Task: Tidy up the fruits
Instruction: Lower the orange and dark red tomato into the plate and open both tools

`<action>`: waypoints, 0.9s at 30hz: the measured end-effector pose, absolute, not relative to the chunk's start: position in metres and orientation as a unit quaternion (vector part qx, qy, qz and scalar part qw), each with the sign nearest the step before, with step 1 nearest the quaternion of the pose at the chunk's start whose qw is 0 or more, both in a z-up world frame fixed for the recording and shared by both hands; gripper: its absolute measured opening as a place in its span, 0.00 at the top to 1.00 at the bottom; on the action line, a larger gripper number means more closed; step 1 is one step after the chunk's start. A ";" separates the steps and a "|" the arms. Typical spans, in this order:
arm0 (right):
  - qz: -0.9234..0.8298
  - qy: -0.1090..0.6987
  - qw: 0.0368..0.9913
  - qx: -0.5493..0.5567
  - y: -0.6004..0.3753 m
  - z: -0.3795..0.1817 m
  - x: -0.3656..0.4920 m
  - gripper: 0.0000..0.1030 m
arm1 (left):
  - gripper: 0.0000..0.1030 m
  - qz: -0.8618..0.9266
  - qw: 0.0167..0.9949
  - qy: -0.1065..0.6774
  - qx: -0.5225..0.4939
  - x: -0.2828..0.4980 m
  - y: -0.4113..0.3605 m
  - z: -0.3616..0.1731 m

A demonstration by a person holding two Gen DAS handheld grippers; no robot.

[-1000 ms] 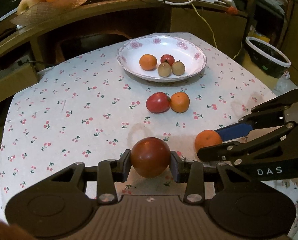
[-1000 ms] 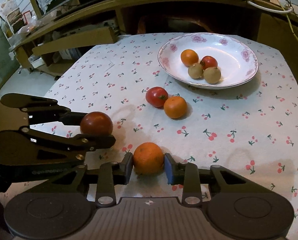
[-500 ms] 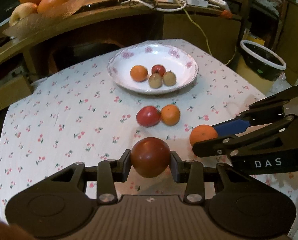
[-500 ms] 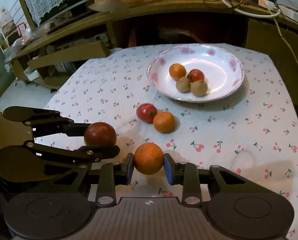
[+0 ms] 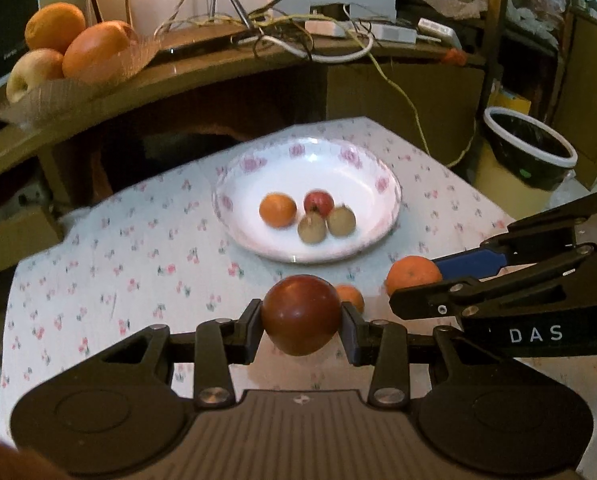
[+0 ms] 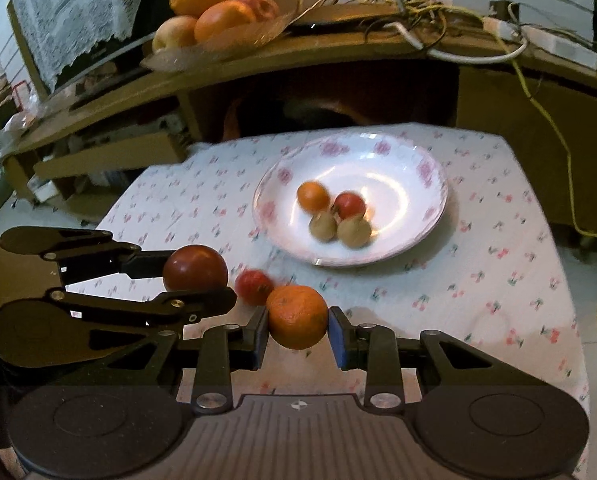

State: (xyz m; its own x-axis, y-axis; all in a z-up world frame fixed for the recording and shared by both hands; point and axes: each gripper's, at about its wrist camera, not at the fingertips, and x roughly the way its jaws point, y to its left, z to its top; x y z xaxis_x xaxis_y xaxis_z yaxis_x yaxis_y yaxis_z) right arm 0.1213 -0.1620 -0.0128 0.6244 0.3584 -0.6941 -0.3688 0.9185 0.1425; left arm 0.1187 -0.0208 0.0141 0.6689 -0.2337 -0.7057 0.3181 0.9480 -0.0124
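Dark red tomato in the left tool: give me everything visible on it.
The dark red tomato is round, smooth and glossy, deep maroon with a soft highlight on top, no stem showing. It sits clamped between the two blue-padded fingers of the left tool, one pad on each side, nothing else touching it. It is held in the air above the cherry-print tablecloth, short of the floral plate. From the right wrist view it sits left of the gripped orange.

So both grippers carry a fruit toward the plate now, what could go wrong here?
The left gripper and right gripper travel close together and could bump. The dark red tomato and the orange, once released, may roll into the four fruits on the plate.
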 end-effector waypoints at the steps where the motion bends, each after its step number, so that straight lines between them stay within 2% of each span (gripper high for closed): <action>1: 0.200 0.381 0.903 -0.005 -0.163 -0.011 0.124 0.69 | 0.56 -0.151 0.913 0.375 0.056 0.122 -0.021 0.016; 27: 0.162 0.358 0.919 -0.046 -0.167 -0.022 0.187 0.68 | 0.57 -0.141 0.915 0.371 0.067 0.188 -0.032 -0.004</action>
State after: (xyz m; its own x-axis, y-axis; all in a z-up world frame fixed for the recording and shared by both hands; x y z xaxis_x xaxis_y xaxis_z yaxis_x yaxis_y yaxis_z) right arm 0.1871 -0.1668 -0.0222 0.6919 0.2643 -0.6718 -0.3297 0.9436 0.0316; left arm 0.1878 -0.0323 -0.0040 0.6847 -0.2095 -0.6980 0.3086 0.9510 0.0173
